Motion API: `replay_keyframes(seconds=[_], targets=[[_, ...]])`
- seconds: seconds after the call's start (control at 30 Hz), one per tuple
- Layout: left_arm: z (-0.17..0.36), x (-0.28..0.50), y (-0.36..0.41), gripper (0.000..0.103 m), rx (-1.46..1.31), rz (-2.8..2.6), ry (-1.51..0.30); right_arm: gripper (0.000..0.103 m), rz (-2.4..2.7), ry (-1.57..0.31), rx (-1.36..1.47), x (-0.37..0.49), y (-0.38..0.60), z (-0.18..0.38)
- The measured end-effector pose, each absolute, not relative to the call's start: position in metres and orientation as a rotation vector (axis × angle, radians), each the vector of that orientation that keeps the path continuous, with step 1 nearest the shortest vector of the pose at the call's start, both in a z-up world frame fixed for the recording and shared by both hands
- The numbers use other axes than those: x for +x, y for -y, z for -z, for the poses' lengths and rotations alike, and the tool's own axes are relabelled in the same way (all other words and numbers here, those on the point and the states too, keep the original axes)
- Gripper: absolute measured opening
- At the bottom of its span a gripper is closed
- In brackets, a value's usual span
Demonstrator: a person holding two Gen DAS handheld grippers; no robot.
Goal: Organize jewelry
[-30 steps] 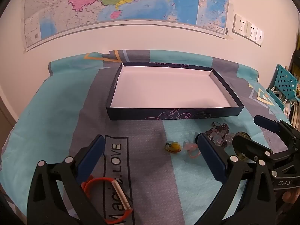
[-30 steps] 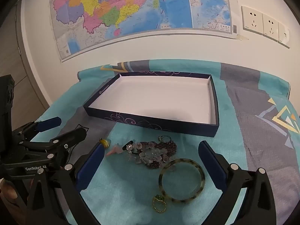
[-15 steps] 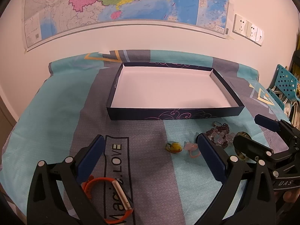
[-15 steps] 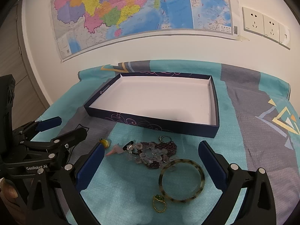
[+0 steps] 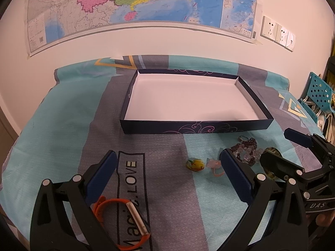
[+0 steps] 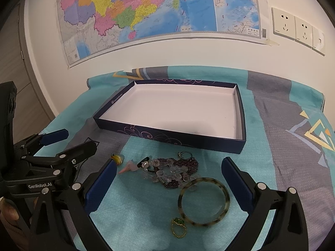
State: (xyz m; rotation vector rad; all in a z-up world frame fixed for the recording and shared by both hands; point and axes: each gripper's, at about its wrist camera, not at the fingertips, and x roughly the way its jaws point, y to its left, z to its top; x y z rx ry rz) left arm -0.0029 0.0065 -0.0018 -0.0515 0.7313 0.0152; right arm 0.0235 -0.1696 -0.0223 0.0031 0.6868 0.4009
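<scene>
- Hovering low over a cloth-covered surface [image 5: 62,125], the left tool [image 5: 167,167] has its two blue-padded fingers spread wide with nothing between them.
- An orange bracelet [image 5: 123,221] with a pale tube clasp lies at the near left, just beside the left tool's left finger and partly under it.
- Spread just as wide and gripping nothing, the right tool [image 6: 168,177] frames a cluster of jewelry on the teal stripe of the cloth.
- A mottled green bangle [image 6: 204,201] lies near the right finger, touching a heap of purple beads and clear crystals [image 6: 173,171].
- A small gold ring with a green stone [image 6: 178,227] sits just near of the bangle; a silver ring [image 6: 184,154] rests at the far edge of the heap.
- A yellow bead charm [image 6: 117,159] and a pink piece [image 6: 127,167] lie left of the heap.
- A shallow navy box [image 6: 167,137] with a white inside stands farther back, apart from the jewelry, nothing in it.
- A colored map [image 6: 146,10] hangs on the wall behind.
</scene>
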Motion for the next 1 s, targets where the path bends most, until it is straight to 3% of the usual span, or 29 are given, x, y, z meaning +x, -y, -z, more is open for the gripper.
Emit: replay_keyframes(seconds=[1.0], targets=[[0.0028,-0.0018,-0.0043,0.098,-0.053,-0.014,-0.734,0.097,-0.403,-0.696,0.008,0.0236,0.1708,0.0249]])
